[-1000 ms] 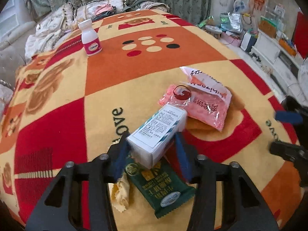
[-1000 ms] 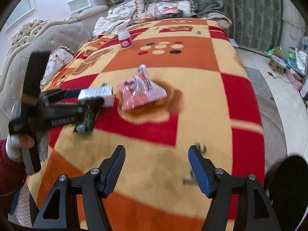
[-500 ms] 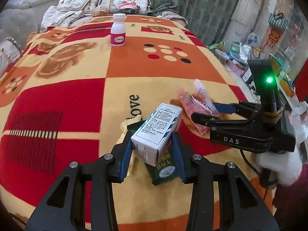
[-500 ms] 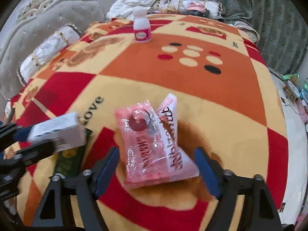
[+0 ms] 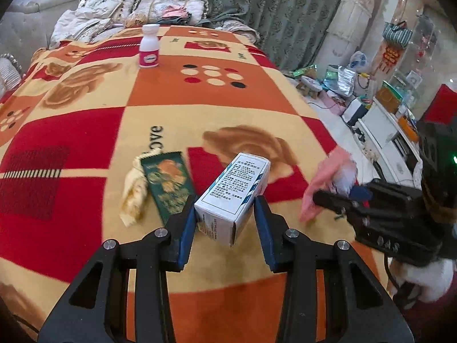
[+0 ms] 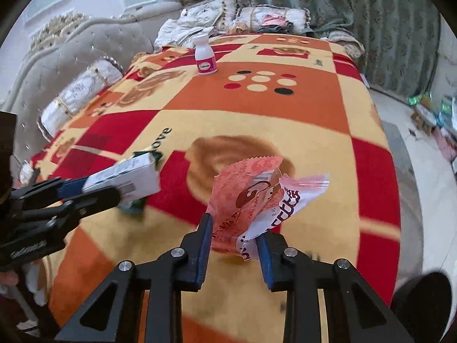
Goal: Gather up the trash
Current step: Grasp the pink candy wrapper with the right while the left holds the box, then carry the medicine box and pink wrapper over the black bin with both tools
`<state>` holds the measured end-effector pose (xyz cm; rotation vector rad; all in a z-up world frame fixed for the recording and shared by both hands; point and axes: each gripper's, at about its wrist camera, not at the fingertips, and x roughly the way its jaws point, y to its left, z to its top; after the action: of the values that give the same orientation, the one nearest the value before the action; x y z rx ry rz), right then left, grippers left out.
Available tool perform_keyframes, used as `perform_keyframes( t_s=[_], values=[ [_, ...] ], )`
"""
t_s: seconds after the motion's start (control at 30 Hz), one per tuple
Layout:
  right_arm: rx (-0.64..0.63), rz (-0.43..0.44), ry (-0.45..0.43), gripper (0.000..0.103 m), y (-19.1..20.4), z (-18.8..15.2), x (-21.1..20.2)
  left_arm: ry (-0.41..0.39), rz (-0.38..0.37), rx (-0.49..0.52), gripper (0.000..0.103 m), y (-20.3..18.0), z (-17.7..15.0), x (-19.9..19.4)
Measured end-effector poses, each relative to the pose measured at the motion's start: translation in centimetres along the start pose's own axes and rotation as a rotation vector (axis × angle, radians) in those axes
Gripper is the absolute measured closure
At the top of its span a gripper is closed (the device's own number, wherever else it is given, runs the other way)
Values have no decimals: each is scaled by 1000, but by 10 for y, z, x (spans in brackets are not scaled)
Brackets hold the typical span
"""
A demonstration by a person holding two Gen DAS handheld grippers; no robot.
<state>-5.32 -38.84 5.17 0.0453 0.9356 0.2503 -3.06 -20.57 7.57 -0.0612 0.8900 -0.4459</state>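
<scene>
My left gripper (image 5: 225, 211) is shut on a white printed carton (image 5: 237, 188) and holds it tilted above the patterned blanket (image 5: 71, 131). Under it on the blanket lie a green snack wrapper (image 5: 168, 183) and a crumpled yellow wrapper (image 5: 134, 197). The jaws of my right gripper (image 6: 235, 228) are closing, and their blue pads squeeze a pink and white snack wrapper (image 6: 251, 197) that stands crumpled up off the blanket. In the right wrist view the left gripper (image 6: 85, 191) with the carton (image 6: 128, 177) is at the left. The left wrist view shows the pink wrapper (image 5: 322, 180) blurred at the right.
A white bottle with a pink label (image 5: 149, 46) stands upright at the blanket's far end. Pillows and bedding (image 6: 217, 17) are piled behind it, and a tufted sofa (image 6: 71, 65) runs along the left. Clutter (image 5: 337, 80) covers the floor on the right.
My right gripper came forward to the pink wrapper, closed on it and lifted it. My left gripper moved the carton off the green wrapper, which now lies uncovered.
</scene>
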Motion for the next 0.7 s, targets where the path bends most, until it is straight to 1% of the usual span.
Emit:
perform_keyframes(
  t_s=[0.2,0.33,0.7],
  values=[
    [14,-18,-6,74,2,-42,-34,-7,-22,49,65,-37,-17,-8],
    [35,-46,-15,74,-4,-61,-52,-8,-35,77,65,-62,-25,-11],
    [115,-103,-49,74,-39,-92,-91,7,-93,140,65,-121,-33,-7]
  ],
)
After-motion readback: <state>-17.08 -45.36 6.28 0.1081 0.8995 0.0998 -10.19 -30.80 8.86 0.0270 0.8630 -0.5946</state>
